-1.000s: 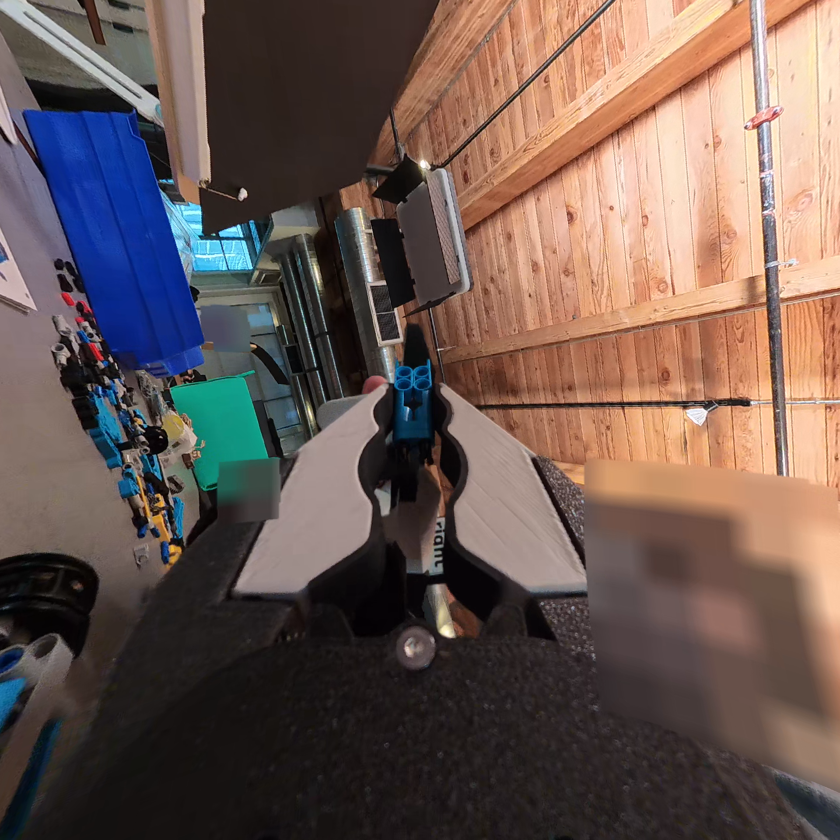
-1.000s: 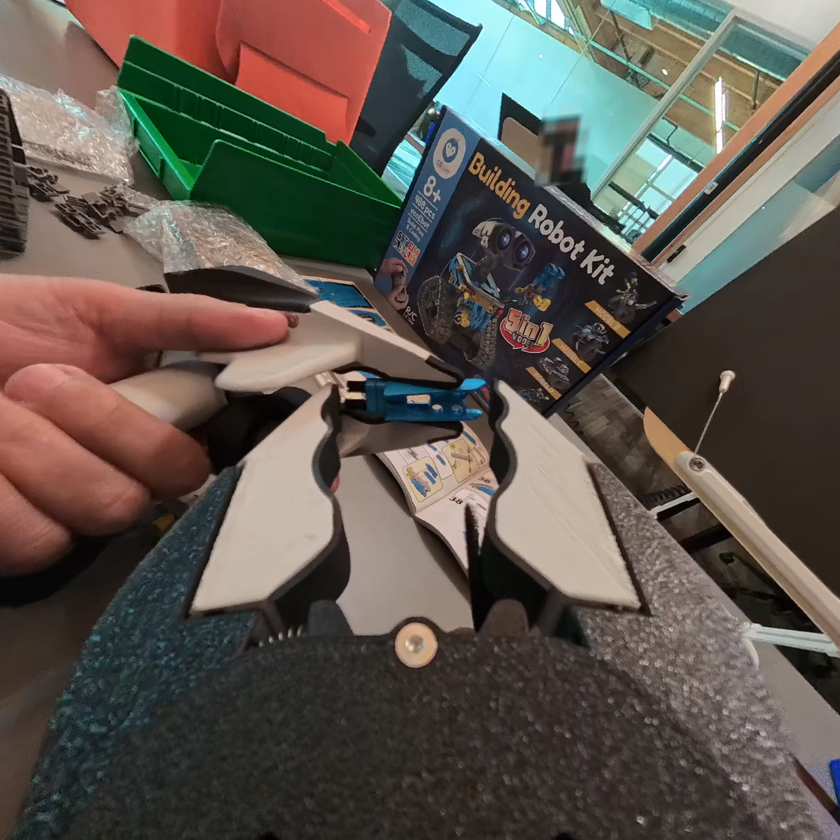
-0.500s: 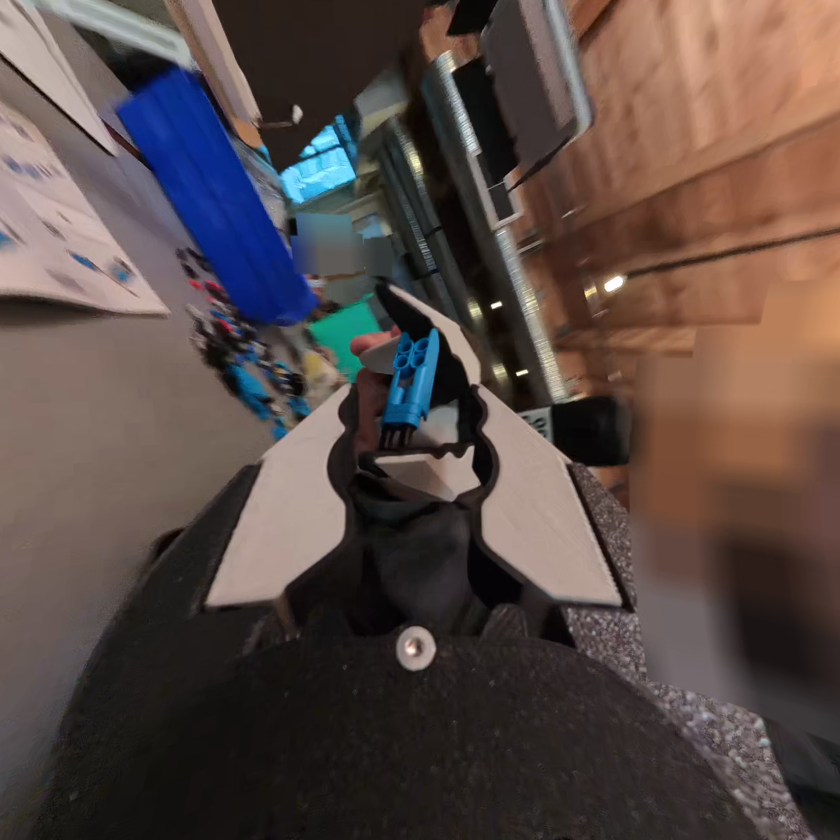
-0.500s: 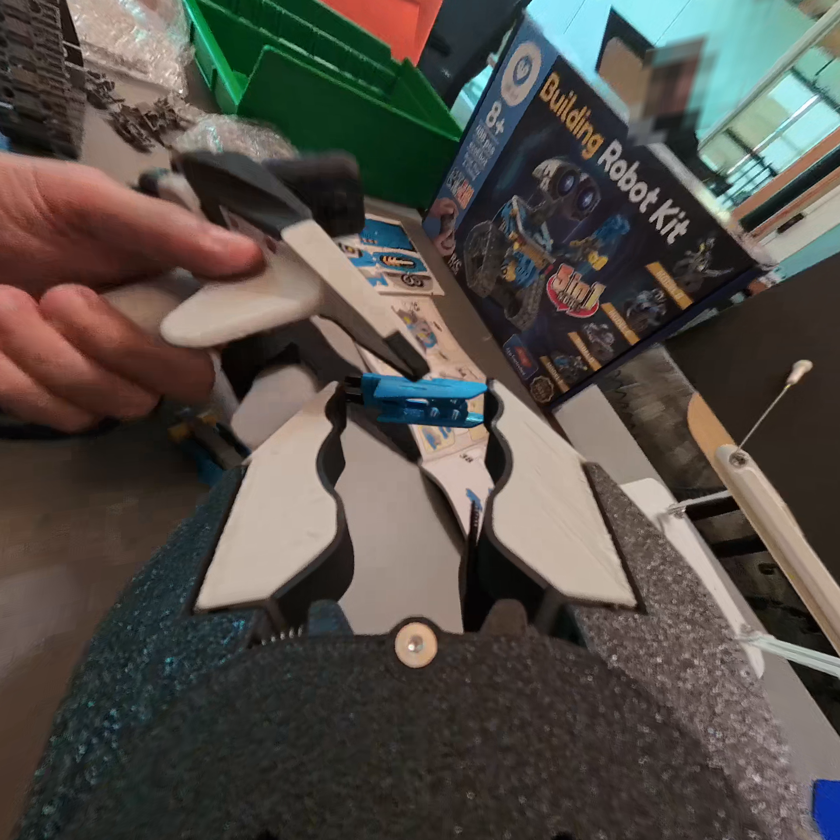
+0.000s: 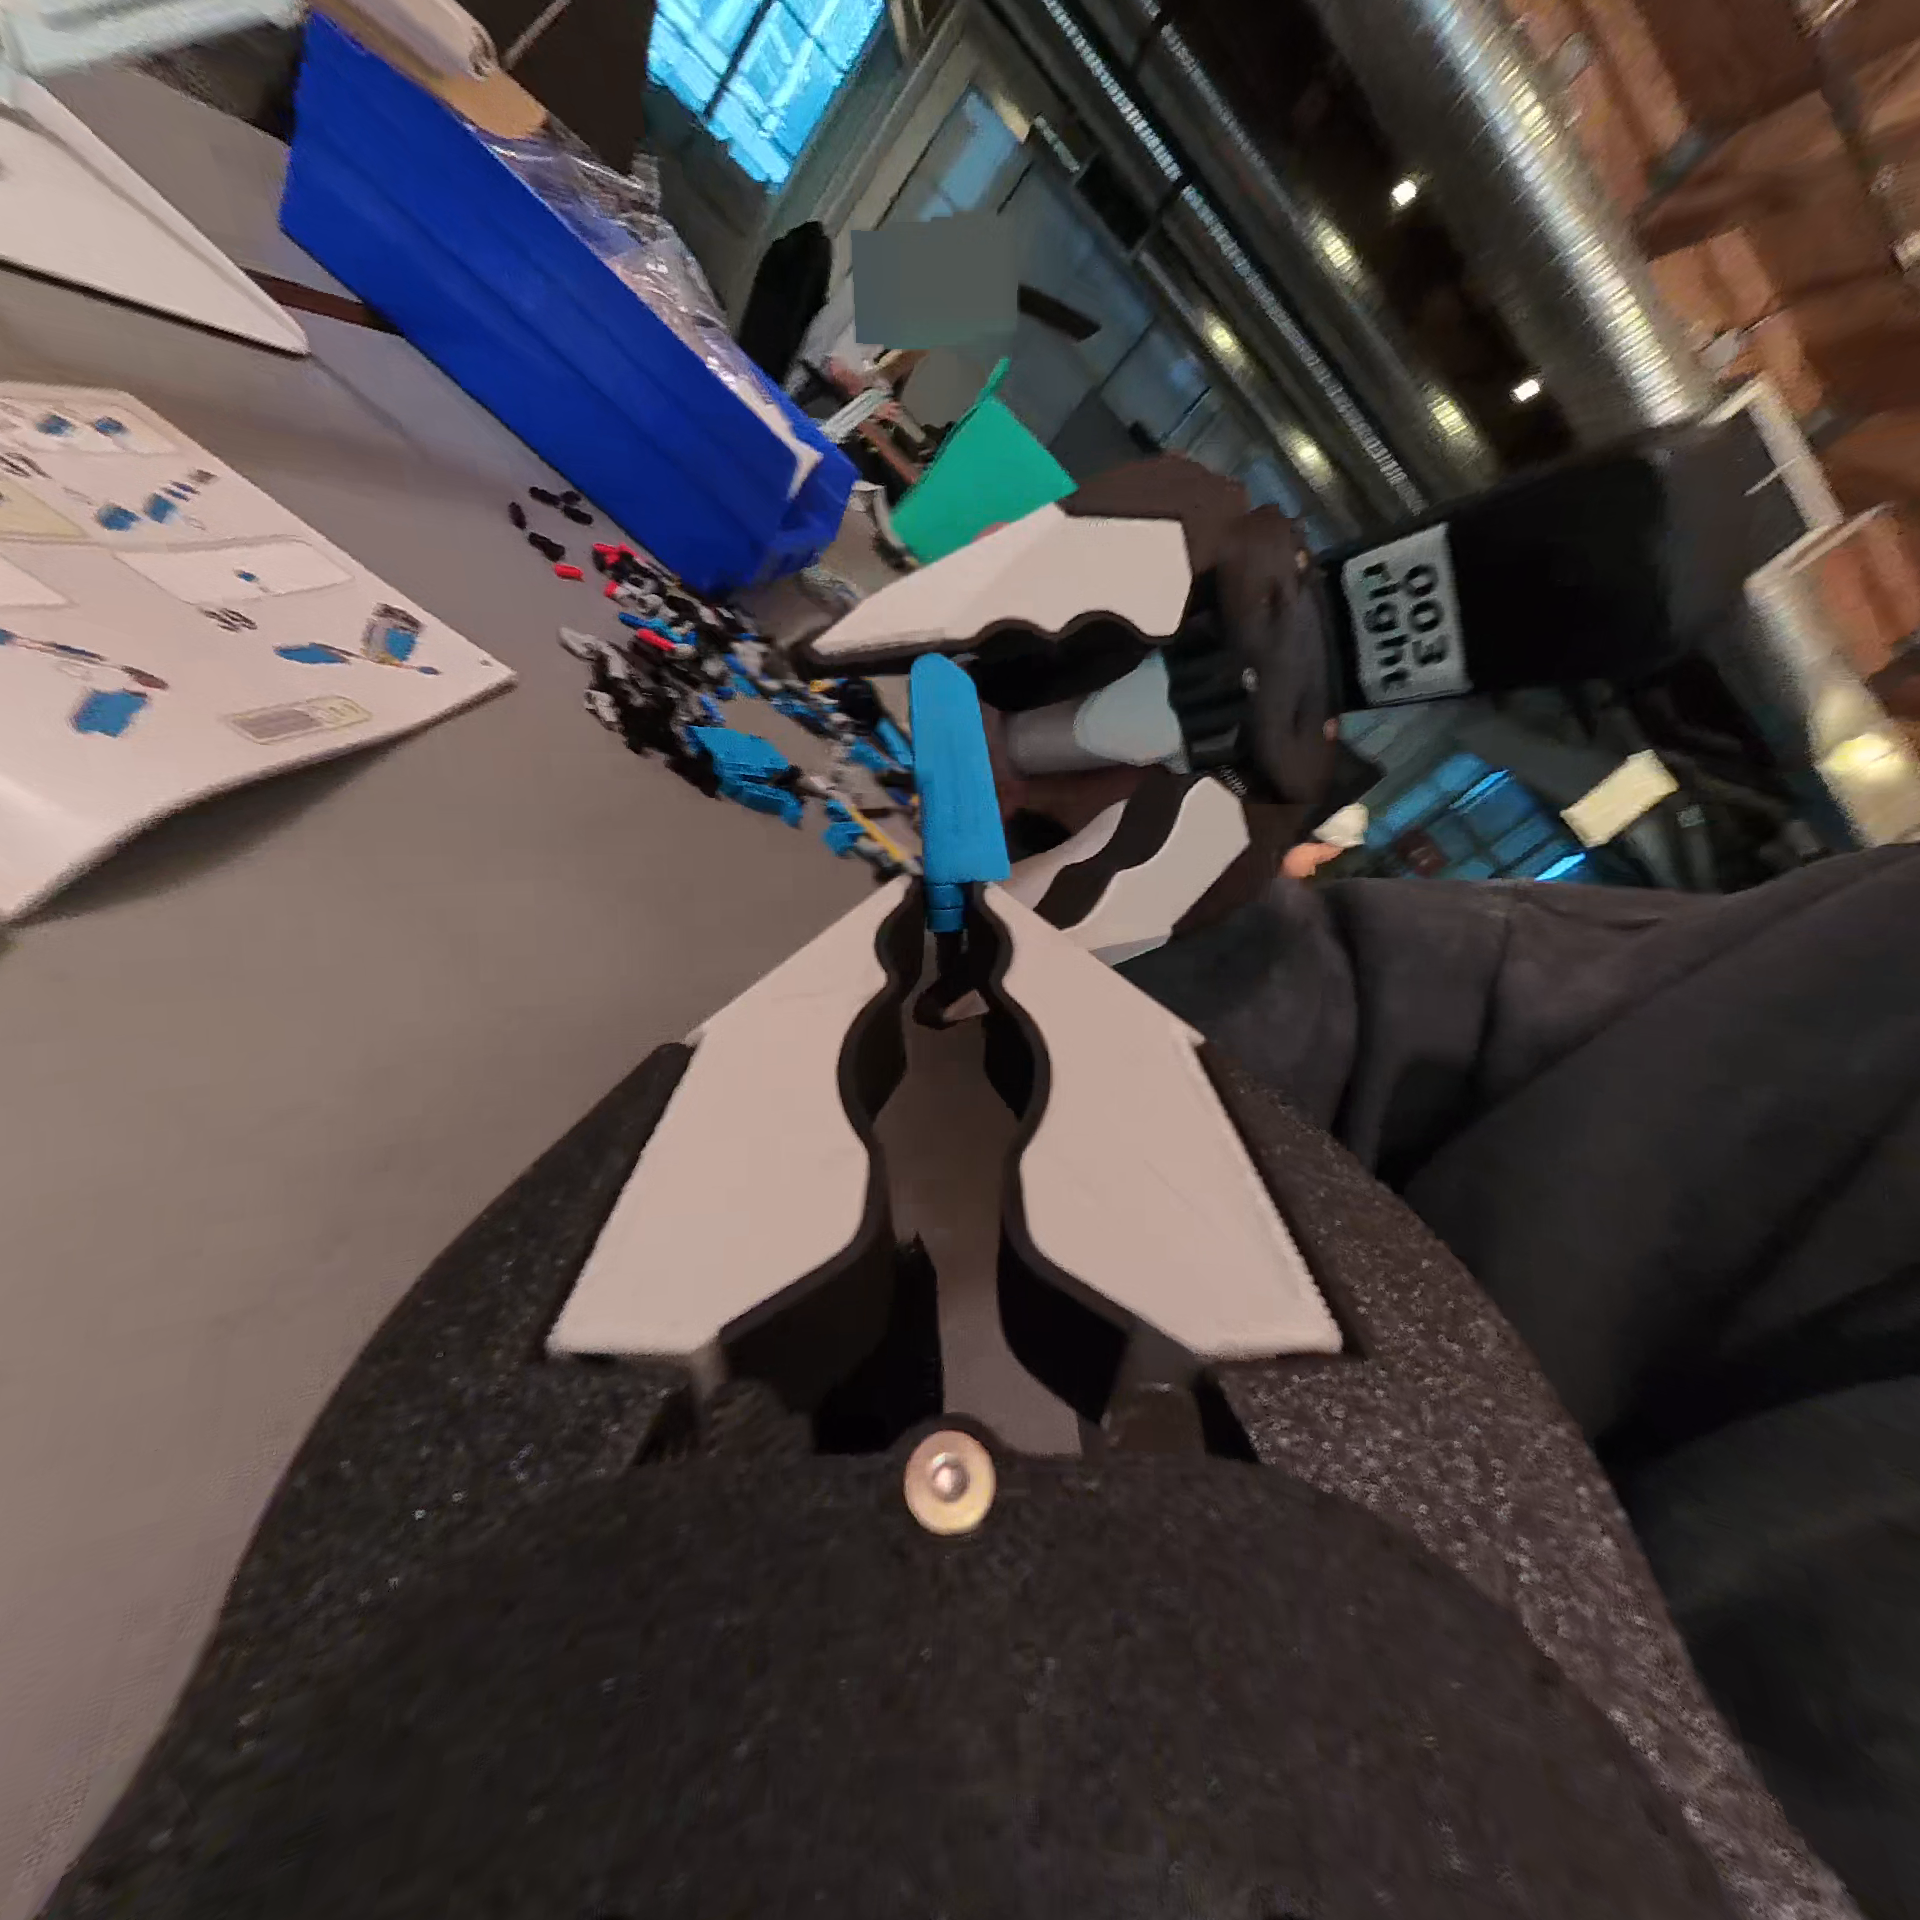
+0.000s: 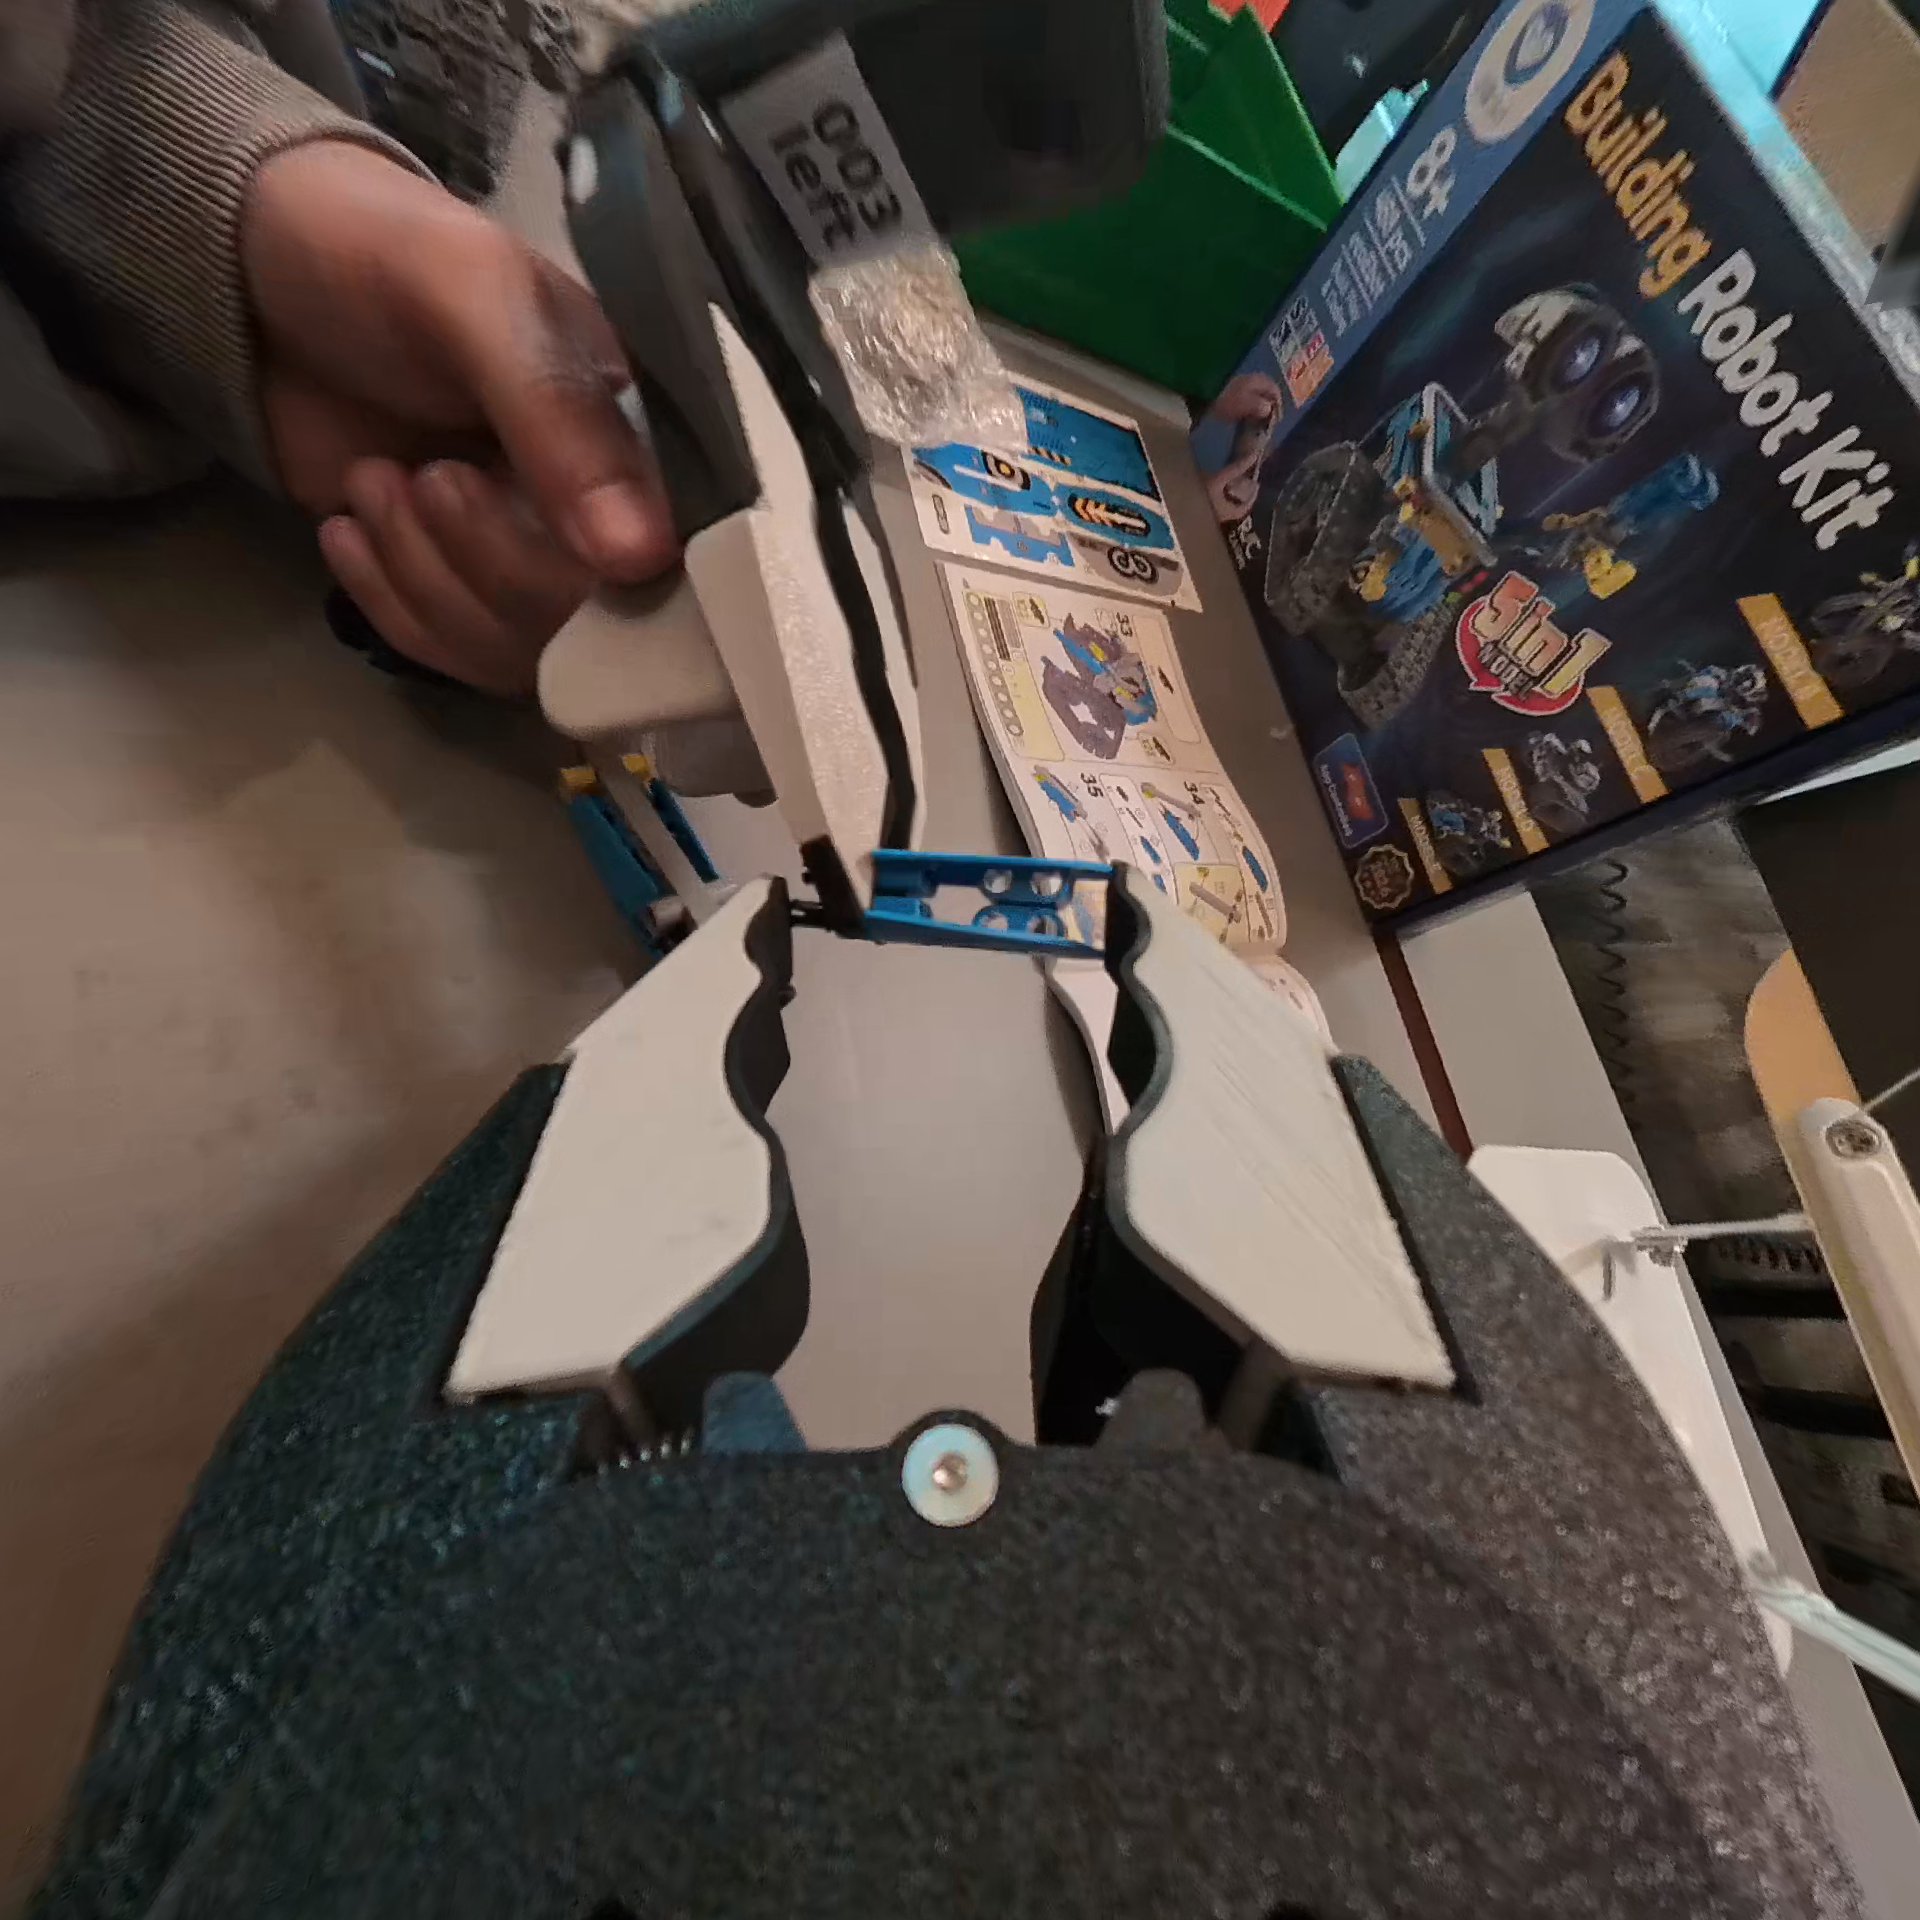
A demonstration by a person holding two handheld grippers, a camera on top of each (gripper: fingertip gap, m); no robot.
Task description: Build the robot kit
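A blue beam (image 5: 951,769) with a black pin at its near end stands up from my left gripper (image 5: 940,902), which is shut on that pin end. In the right wrist view the same beam (image 6: 987,896) lies crosswise between the tips of my right gripper (image 6: 945,899), its ends against both fingertips. The left gripper's finger (image 6: 821,727) comes down from above onto the beam's left end, with a hand (image 6: 436,395) on it. The right gripper's fingers (image 5: 1039,582) bracket the beam in the left wrist view.
On the grey table lie a blue bin (image 5: 540,301), a pile of small parts (image 5: 707,696) and an instruction sheet (image 5: 208,623). The right wrist view has a kit box (image 6: 1558,468), a green bin (image 6: 1143,239), a booklet (image 6: 1122,748) and a plastic bag (image 6: 904,343). The grippers are tip to tip, or close to it.
My left gripper opened half a second ago and has closed again on the beam's pin end. It swung from facing the wooden wall down towards the table. The right gripper kept the beam.
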